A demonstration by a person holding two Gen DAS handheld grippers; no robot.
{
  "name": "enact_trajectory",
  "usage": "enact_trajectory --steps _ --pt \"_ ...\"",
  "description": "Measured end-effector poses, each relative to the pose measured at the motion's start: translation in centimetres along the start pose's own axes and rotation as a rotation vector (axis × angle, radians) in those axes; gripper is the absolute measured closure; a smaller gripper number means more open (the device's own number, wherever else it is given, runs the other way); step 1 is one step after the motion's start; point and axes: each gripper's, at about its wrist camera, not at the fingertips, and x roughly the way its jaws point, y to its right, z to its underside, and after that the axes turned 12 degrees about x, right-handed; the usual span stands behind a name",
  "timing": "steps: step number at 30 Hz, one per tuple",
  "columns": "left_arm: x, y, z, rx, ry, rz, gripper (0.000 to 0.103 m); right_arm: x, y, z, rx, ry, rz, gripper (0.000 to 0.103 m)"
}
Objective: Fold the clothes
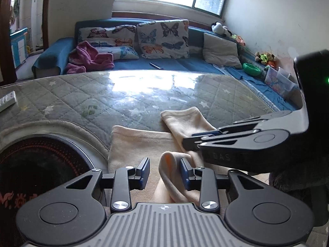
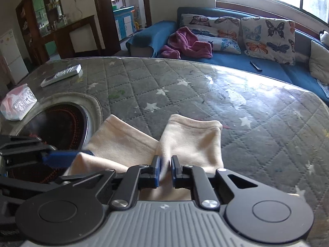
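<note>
A cream garment lies on the grey quilted table top, with two tube-like ends pointing away from me. My left gripper is open; a raised fold of the cream cloth stands between its blue pads and leans against the right one, clear of the left one. My right gripper has its pads drawn close with a pinch of cream cloth between them. In the left wrist view it comes in from the right, tips down on the cloth. The left gripper's blue pad shows at the right wrist view's left edge.
A dark round inset sits in the table to the left of the garment. A remote and a tissue pack lie at the far left. Behind the table is a blue sofa with butterfly cushions and a pink garment.
</note>
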Motion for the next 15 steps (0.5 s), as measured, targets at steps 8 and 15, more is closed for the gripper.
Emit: enact_trajectory --steps 8,15 --pt "-1.7 0.0 0.2 -0.017 0.050 0.035 0.096 -1.4 0.6 0.2 0.009 0.060 0.017 0.101" --pt "-7.3 -1.2 0.5 -0.083 0.140 -0.019 0.097 -9.4 3.2 1.0 0.055 0.227 0.065 0.101"
